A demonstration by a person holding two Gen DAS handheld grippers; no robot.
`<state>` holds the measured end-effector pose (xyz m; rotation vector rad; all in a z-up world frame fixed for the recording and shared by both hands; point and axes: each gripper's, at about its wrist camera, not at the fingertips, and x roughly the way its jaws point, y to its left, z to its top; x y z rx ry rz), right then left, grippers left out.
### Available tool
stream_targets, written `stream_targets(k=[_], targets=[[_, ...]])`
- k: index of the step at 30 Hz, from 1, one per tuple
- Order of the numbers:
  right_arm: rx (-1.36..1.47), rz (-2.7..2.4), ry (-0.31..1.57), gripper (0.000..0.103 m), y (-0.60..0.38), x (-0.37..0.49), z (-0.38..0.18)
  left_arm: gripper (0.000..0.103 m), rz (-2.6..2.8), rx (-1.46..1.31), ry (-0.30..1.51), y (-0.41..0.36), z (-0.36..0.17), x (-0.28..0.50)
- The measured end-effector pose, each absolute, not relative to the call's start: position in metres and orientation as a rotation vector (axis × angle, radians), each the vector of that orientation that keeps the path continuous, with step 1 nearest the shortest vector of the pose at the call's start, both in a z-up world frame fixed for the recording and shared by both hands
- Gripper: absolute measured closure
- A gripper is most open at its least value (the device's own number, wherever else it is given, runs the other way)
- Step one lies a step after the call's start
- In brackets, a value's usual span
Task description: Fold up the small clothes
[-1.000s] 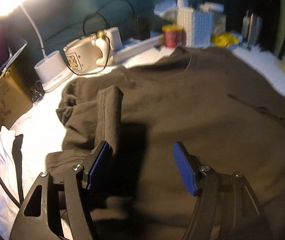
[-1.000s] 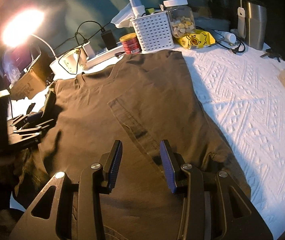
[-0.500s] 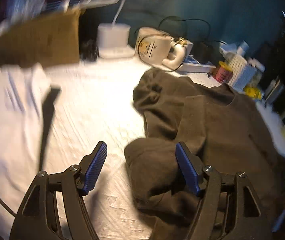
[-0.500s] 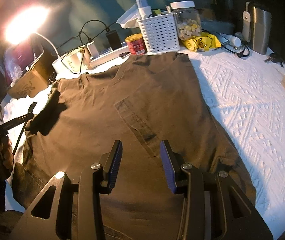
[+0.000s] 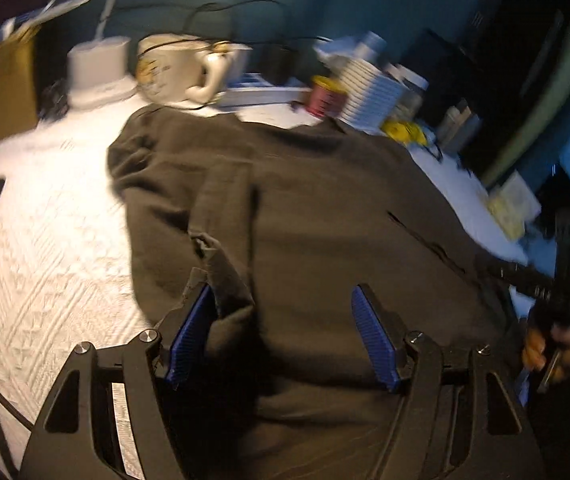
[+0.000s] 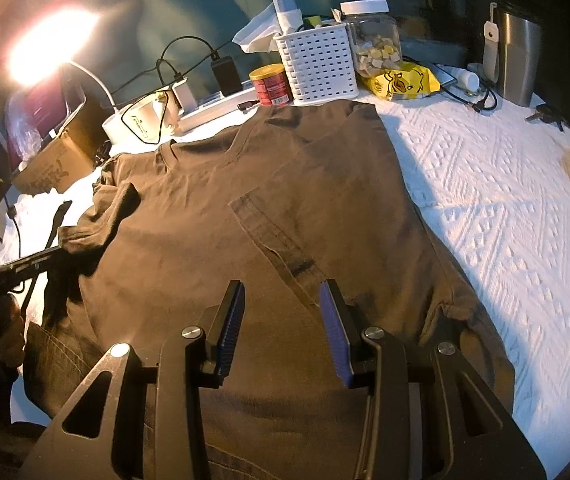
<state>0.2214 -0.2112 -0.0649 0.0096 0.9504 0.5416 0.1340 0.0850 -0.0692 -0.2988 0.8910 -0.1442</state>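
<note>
Left hand-held gripper (image 5: 281, 332): jaws wide apart. A raised flap of the sleeve (image 5: 221, 268) lies against the inner face of its left pad; the right pad is clear of cloth, so nothing is clamped. Blurred view, can't tell more.

Right hand-held gripper (image 6: 281, 328): jaws about half open, nothing between the pads, hovering over the lower middle of the shirt.

Brown T-shirt (image 6: 245, 200) lies spread on the white textured counter (image 6: 505, 208), collar at 12 o'clock, hem at 6. Right side looks already folded in; a hemmed edge (image 6: 273, 240) runs diagonally across the middle. Left sleeve is bunched at 9 o'clock.

Handling, my read: light, limp knit with no stiffness, so it will sag and drag if lifted by one point. Pinch at a hem or seam, where the doubled cloth grips better, preferably sleeve cuff plus bottom corner together.

Room: open counter from 2 to 4 o'clock. Clutter at 11 to 1: white basket (image 6: 317, 64), red tin (image 6: 271, 84), jar (image 6: 373, 40), cables. Lamp base (image 5: 99, 68) and cardboard box (image 6: 53, 160) at 10. The collar nearly touches the tin, so don't push the shirt toward 12.
</note>
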Motion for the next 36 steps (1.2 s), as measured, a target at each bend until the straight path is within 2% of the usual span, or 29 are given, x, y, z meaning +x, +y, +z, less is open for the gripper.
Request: stream_targets(k=[5, 11, 16, 21, 26, 33, 36], targets=[[0.018, 0.533, 0.947, 0.061, -0.218, 0.221, -0.065, 0.032, -0.205, -0.238, 0.931, 0.069, -0.073, 0.140], [0.031, 0.520, 0.947, 0.061, -0.224, 0.223, -0.066, 0.032, -0.150, -0.210, 0.868, 0.083, -0.056, 0.152], [0.038, 0.521, 0.949, 0.061, -0.226, 0.225, -0.067, 0.032, -0.144, -0.198, 0.914, 0.085, -0.071, 0.179], [0.047, 0.498, 0.951, 0.061, -0.231, 0.225, -0.068, 0.032, -0.278, -0.170, 1.008, 0.051, -0.093, 0.187], [0.058, 0.479, 0.953, 0.061, -0.239, 0.223, -0.069, 0.032, -0.326, -0.091, 0.997, 0.027, -0.090, 0.172], [0.051, 0.499, 0.944, 0.061, -0.236, 0.215, -0.067, 0.032, -0.154, -0.099, 0.878, 0.068, -0.060, 0.144], [0.044, 0.506, 0.946, 0.061, -0.232, 0.211, -0.067, 0.032, -0.124, -0.130, 0.876, 0.086, -0.063, 0.142]])
